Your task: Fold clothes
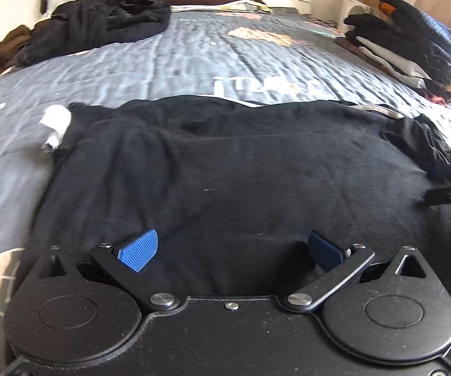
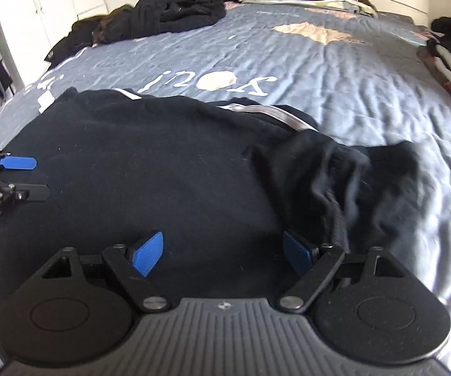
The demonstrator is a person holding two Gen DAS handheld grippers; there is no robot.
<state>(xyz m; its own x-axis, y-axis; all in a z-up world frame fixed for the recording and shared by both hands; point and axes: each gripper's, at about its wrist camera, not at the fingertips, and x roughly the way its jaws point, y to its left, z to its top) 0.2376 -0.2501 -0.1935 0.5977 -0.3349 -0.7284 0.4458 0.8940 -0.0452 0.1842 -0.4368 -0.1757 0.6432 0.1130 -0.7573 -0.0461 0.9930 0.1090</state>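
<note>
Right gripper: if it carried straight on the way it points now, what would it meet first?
Probably the black garment spread on the bed; the right gripper is open, angled down at the cloth, with nothing between. Depth is uncertain.

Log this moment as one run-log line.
stage: mid-fold | black garment: spread on grey bedspread | left gripper: open, empty | right gripper: open, empty, beside bunched sleeve

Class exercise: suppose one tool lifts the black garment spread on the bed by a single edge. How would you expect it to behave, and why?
The black garment would probably droop and fold on itself: it already lies in soft creases. Its bunched sleeve would likely trail behind. It looks like knit cloth, so probably not slippery on the quilted bedspread.
</note>
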